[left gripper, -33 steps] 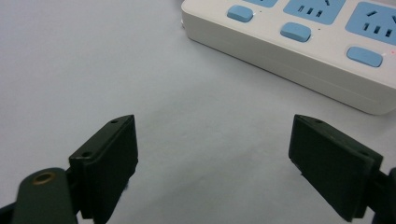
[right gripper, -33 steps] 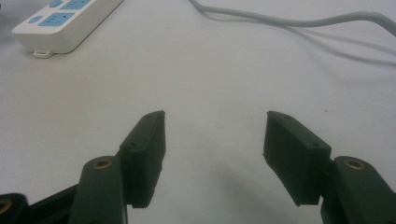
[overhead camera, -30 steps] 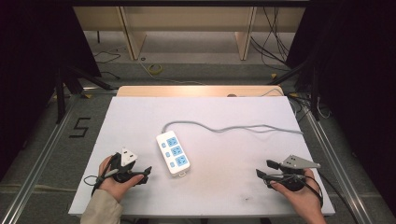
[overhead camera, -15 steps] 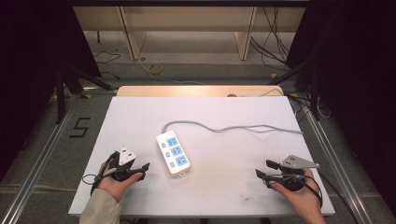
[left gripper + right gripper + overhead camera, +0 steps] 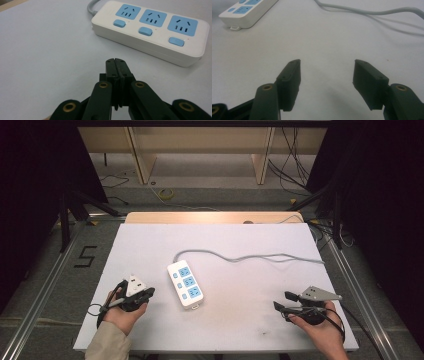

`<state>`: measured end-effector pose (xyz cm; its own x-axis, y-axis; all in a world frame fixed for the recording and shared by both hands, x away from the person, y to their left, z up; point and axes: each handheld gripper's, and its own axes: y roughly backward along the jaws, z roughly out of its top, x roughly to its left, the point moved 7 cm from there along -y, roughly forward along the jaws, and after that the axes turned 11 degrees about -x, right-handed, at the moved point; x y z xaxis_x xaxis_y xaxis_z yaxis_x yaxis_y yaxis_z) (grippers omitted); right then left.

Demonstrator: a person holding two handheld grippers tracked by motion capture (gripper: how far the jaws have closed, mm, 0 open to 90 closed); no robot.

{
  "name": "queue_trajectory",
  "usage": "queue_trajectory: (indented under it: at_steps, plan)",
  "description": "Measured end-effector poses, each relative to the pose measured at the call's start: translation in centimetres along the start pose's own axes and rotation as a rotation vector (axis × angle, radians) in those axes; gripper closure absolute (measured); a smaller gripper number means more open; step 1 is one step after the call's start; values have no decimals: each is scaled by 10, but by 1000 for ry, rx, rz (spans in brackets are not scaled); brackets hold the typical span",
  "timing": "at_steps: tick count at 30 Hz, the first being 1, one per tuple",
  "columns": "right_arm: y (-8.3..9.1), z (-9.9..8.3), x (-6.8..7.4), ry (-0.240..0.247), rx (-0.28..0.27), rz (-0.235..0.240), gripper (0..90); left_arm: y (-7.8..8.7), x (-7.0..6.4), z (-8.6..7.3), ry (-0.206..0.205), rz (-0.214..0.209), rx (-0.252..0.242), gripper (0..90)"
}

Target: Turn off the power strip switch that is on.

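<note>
A white three-socket power strip with blue outlets is laid mid-worktop, with the left gripper clenched empty just beside it and the right gripper spread wide, well apart.

Overhead and claw-level views, shared power strip

— What's on the desk?

— A white power strip lying flat, slightly left of centre, three blue sockets facing up, each with a blue switch beside it.

— And its lead?

— A grey cable leaves the far end and snakes right across the desk; where it ends is hard to tell.
</note>
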<state>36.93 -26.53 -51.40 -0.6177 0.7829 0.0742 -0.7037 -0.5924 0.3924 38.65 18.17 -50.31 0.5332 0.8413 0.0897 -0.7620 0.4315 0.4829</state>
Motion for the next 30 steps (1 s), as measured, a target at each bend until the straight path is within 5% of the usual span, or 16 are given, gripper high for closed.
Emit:
queue_trajectory:
  at_steps: [30]
  plan:
    - [-2,-1,2,6,6,11,398,-7,-10,10,-15,-42,17,896]
